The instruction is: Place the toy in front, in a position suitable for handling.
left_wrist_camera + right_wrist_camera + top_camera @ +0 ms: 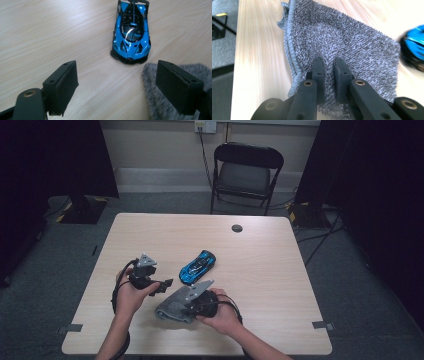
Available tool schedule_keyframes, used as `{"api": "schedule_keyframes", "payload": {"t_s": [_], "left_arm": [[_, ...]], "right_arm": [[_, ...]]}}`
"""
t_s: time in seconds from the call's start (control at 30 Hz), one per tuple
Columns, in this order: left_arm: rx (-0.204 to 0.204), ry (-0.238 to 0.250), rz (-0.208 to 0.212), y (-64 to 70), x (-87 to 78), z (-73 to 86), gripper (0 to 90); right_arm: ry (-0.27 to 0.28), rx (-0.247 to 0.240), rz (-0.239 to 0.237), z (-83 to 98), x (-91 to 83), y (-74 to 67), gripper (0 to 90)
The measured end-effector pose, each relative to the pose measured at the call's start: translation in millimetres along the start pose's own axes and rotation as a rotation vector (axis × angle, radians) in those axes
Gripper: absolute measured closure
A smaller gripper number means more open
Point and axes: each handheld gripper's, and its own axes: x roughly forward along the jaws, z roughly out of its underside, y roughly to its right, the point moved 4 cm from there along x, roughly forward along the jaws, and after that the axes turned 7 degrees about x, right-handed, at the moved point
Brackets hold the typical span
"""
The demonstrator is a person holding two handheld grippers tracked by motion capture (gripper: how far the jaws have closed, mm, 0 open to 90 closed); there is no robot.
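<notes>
A blue toy car (198,266) stands on the wooden table (260,265), close ahead in the left gripper view (131,37). A grey fluffy cloth (172,306) lies just in front of it, near the person. My right gripper (328,65) is shut on a pinched fold of that cloth (342,42), with the car's blurred blue edge (415,50) at the right. In the high view the right gripper (187,302) rests on the cloth. My left gripper (116,83) is open, its jaws wide apart over bare wood, the cloth's corner (160,100) by its right jaw. The left gripper (164,285) sits left of the car.
A black folding chair (246,172) stands beyond the table's far edge. A dark round grommet (237,228) sits in the tabletop near the back. Cables and stand bases lie on the grey floor at both back corners.
</notes>
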Motion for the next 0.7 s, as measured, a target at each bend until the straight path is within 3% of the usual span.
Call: {"api": "schedule_keyframes", "payload": {"t_s": [0.2,0.37,0.5,0.57,0.67,0.7], "left_arm": [[0.009,-0.003,0.007,6.1,2.9,-2.2,18.0],[0.025,-0.017,0.015,10.3,6.8,-2.6,18.0],[0.029,-0.024,0.022,12.4,9.3,-2.8,18.0],[0.031,-0.023,0.024,13.5,10.5,-3.1,18.0],[0.034,-0.03,0.029,14.9,11.5,-3.5,18.0],[0.037,-0.029,0.026,15.6,11.9,-3.8,18.0]], "right_arm": [[-0.008,-0.013,0.02,21.6,-34.9,23.7,80.9],[-0.027,0.032,0.034,45.2,-50.0,47.0,77.9],[-0.03,0.082,0.073,61.7,-58.1,62.2,68.4],[-0.019,0.117,0.107,67.1,-63.3,68.4,64.0],[0.024,0.173,0.124,67.3,-73.3,72.6,58.1],[0.036,0.167,0.116,65.5,-75.8,72.8,58.0]]}}
